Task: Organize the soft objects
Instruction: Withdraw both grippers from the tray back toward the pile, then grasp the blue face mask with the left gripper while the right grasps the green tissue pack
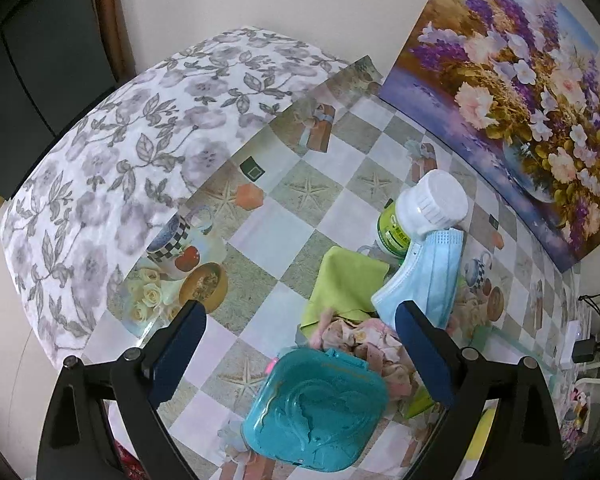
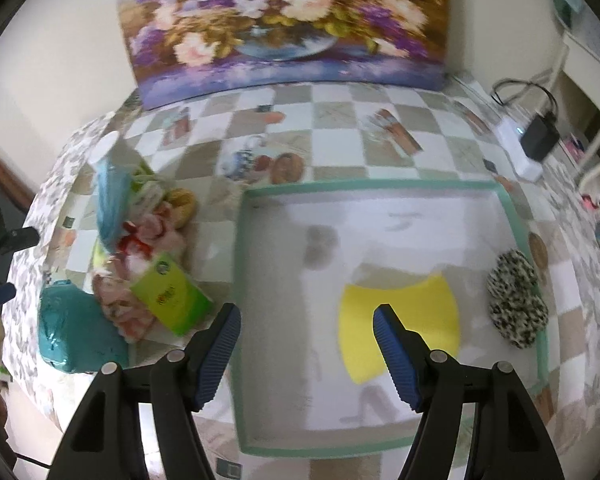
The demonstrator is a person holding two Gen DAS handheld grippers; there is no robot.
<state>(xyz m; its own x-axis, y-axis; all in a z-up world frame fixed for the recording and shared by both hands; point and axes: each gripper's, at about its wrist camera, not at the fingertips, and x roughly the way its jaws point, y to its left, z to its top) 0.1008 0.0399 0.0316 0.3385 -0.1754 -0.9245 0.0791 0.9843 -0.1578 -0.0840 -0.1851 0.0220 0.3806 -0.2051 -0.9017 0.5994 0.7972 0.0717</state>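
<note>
Soft objects are lying in two places on the checked table. Nearest the left gripper, whose jaws are gaping wide with nothing gripped, a teal box is sitting beside a pink cloth; beyond them are lying a green cloth and a blue mask against a white-capped bottle. The right gripper is hanging released over the tray, where a yellow sponge and a spotted pouch are resting apart. A flower painting is leaning at the wall.
</note>
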